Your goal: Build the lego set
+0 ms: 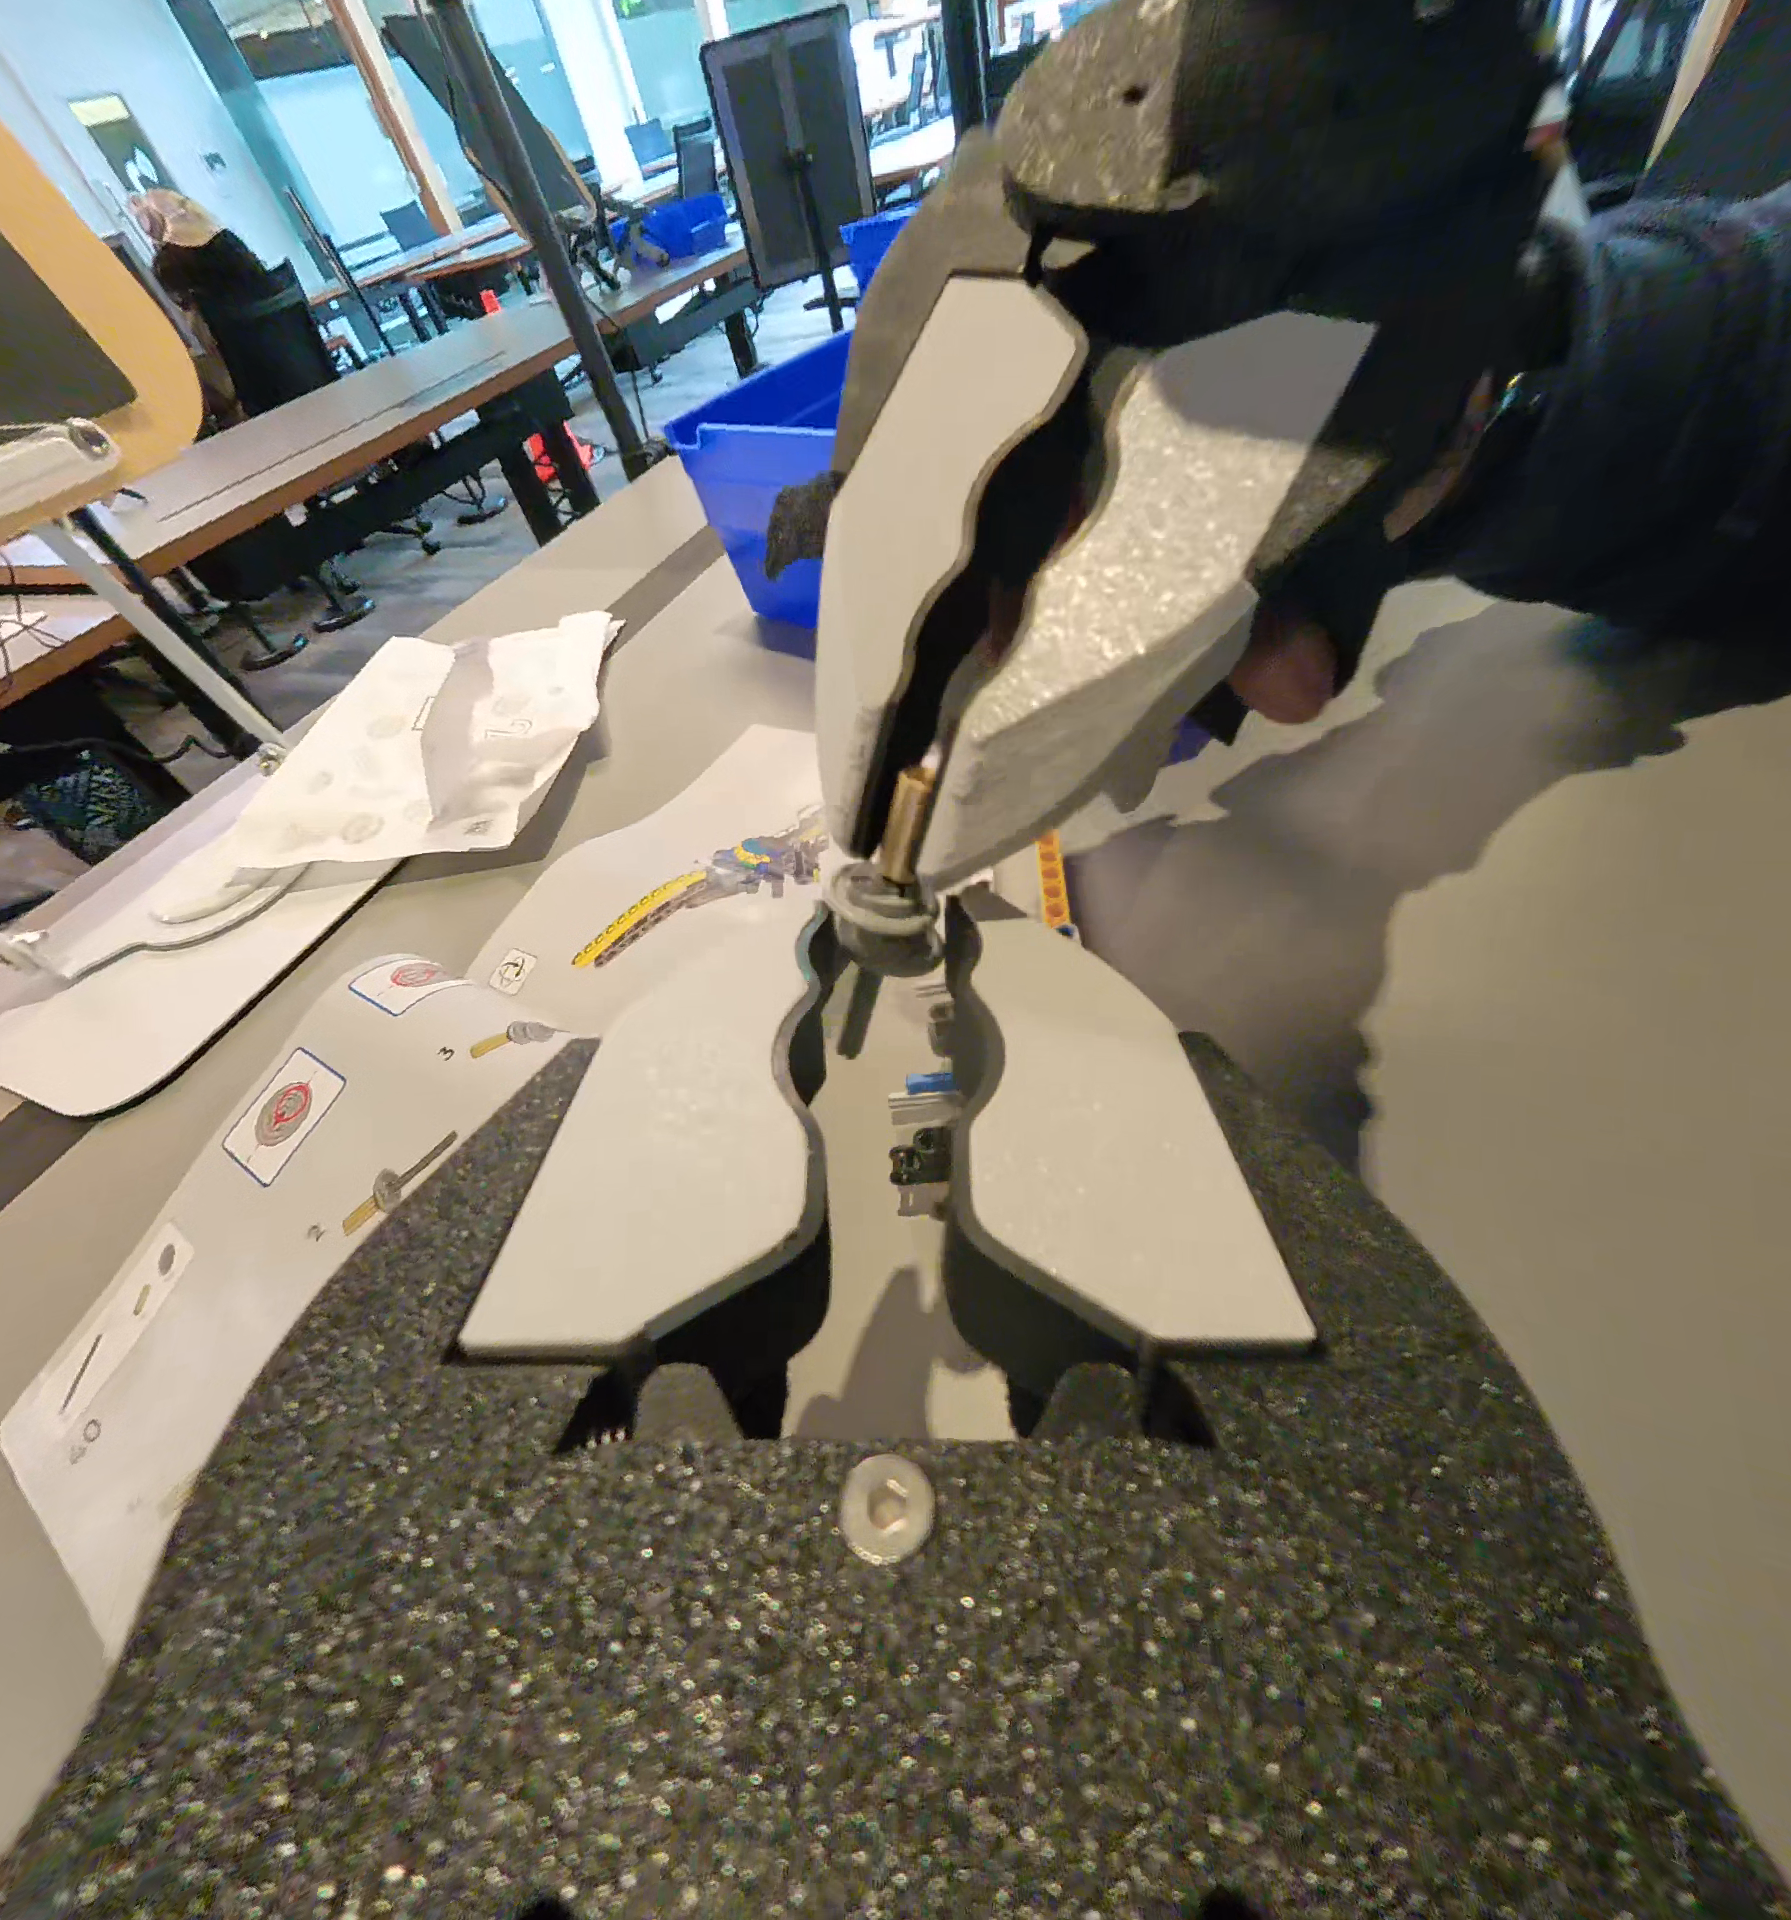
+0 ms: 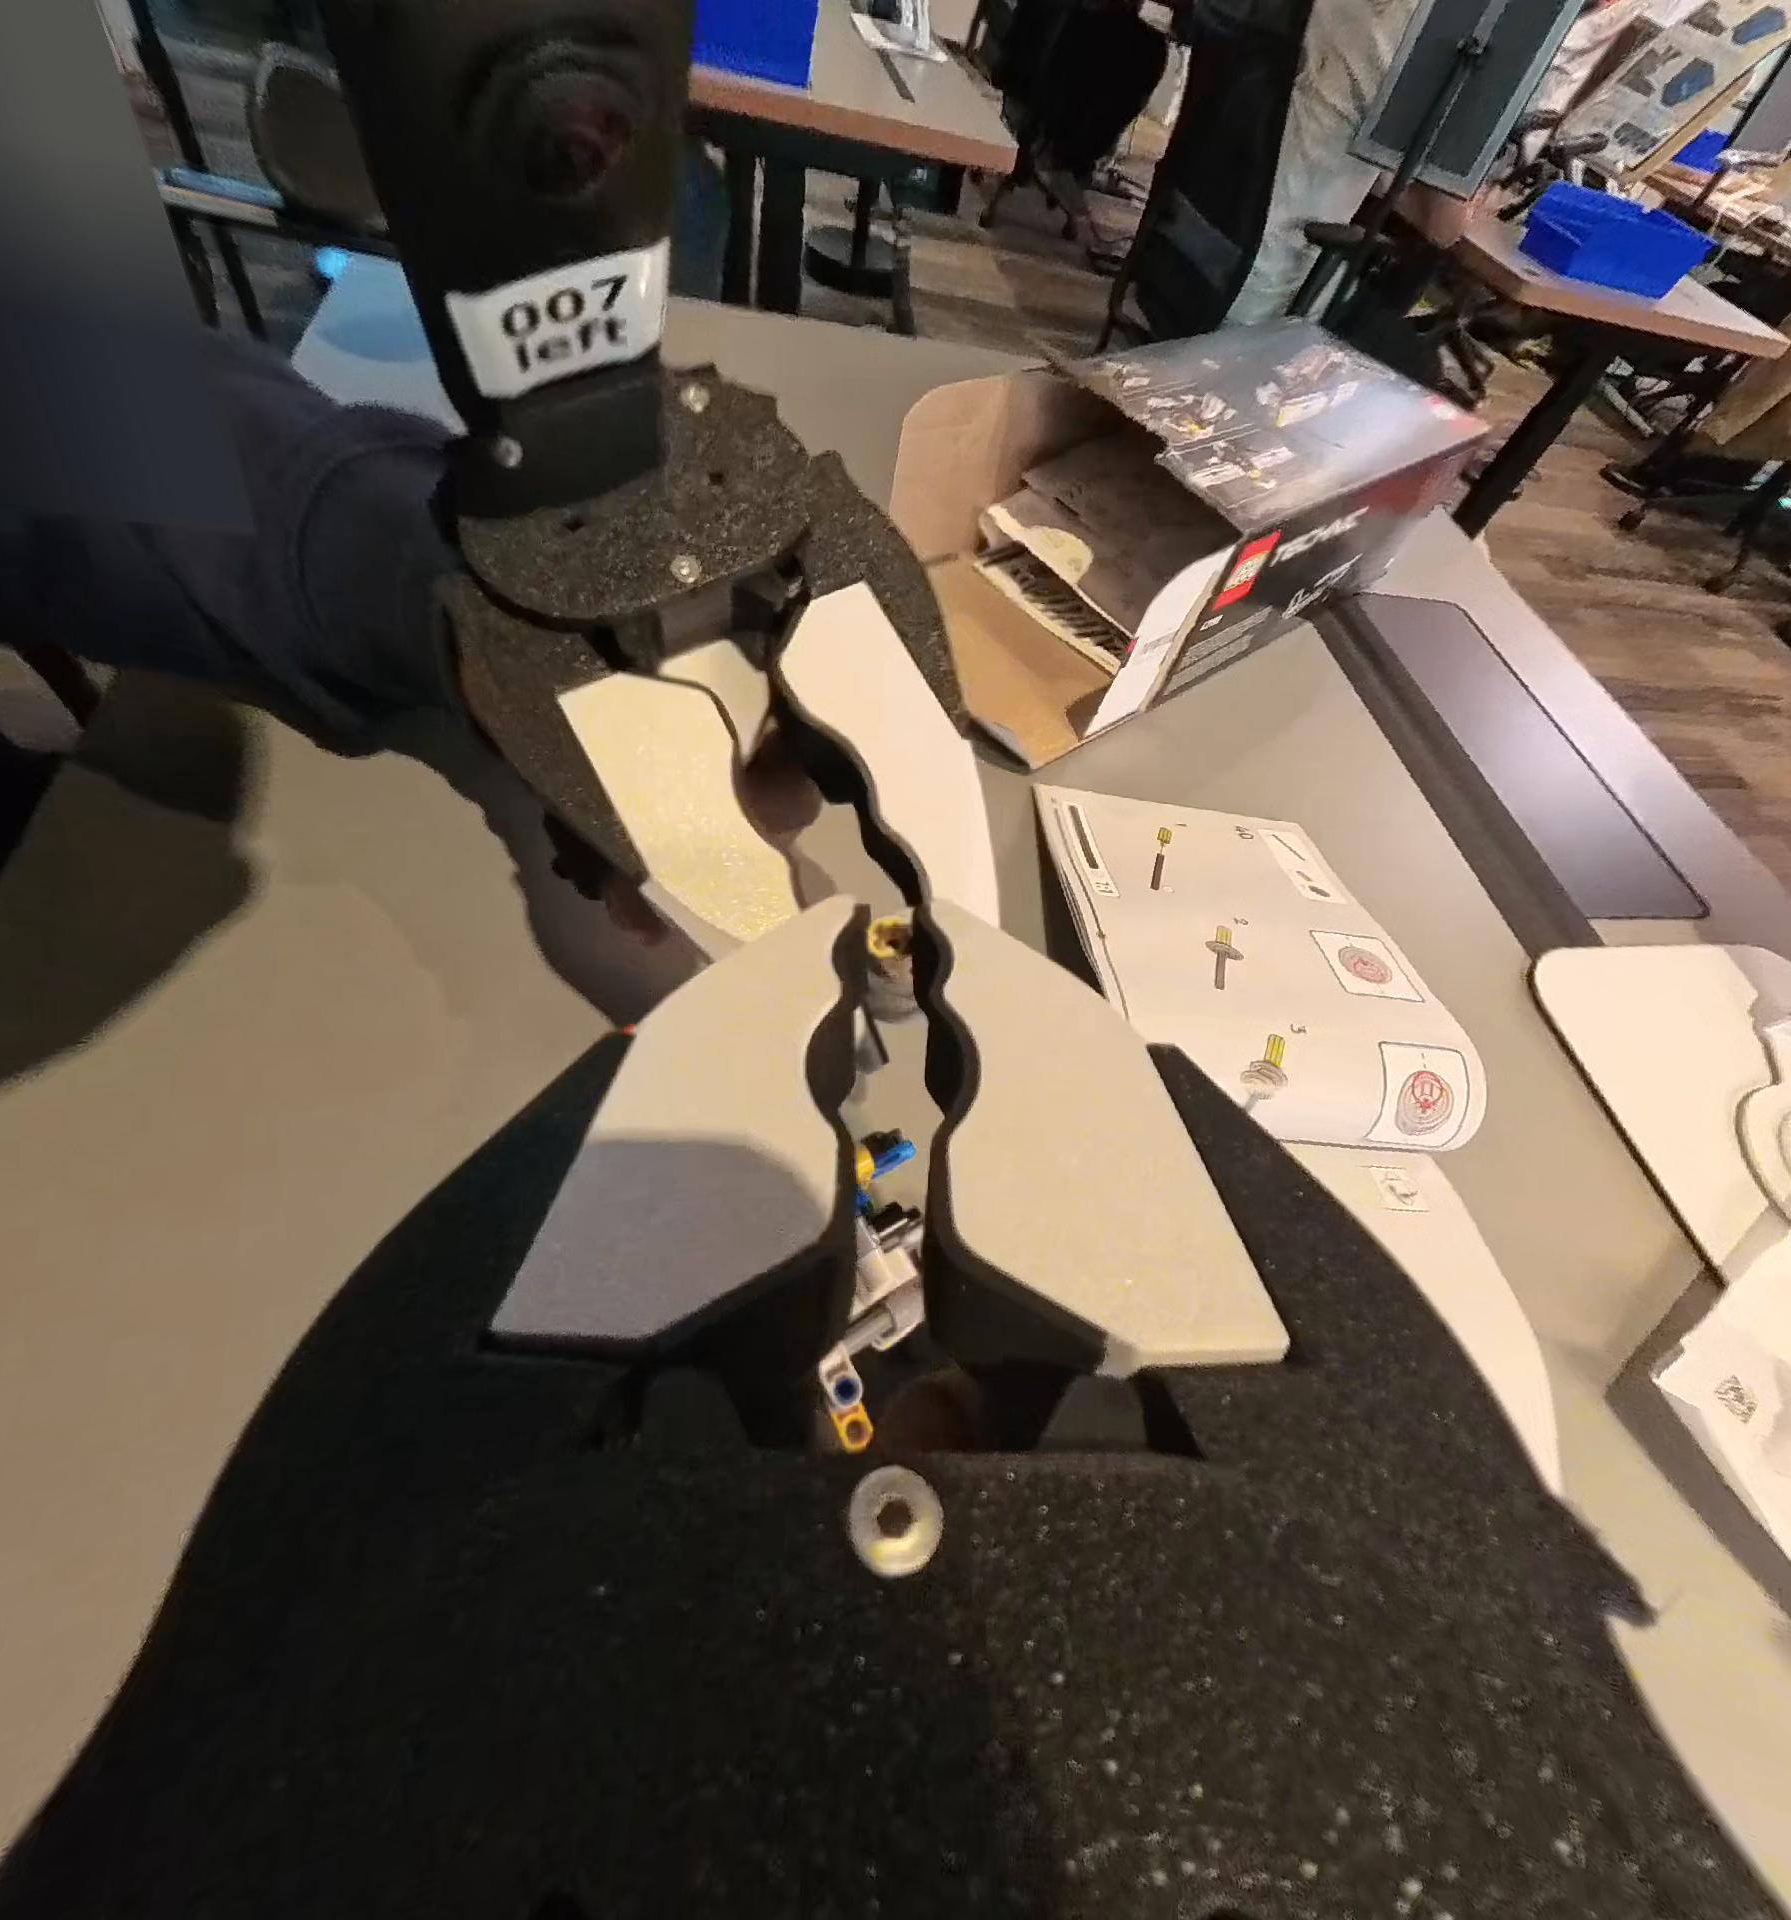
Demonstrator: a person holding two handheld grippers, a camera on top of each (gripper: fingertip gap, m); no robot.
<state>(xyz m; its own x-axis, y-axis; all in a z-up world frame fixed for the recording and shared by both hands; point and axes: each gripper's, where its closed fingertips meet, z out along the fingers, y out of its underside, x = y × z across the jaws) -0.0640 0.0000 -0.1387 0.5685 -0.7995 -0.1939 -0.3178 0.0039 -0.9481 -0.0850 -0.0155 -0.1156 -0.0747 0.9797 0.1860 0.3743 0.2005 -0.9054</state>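
Jaws of the left gripper (image 1: 878, 940) pinch the dark axle (image 1: 856, 1006) just under a grey disc piece (image 1: 880, 904), holding the sub-assembly upright above the desk (image 1: 1597, 1143). Right gripper (image 1: 896, 831) comes in from above, its jaws closed on a tan sleeve (image 1: 906, 821) whose lower end meets the disc. Step in hand, by my reading: seating the sleeve onto the axle, as the open instruction booklet (image 1: 434, 1049) pictures. Next move calls for a straight push along the axle, left side braced, no twist. Loose small parts (image 1: 922, 1148) lie on the desk below. Beyond: paper parts bag (image 1: 434, 748), blue bin (image 1: 756, 468), and, in the right wrist view, the opened set box (image 2: 1182, 540)
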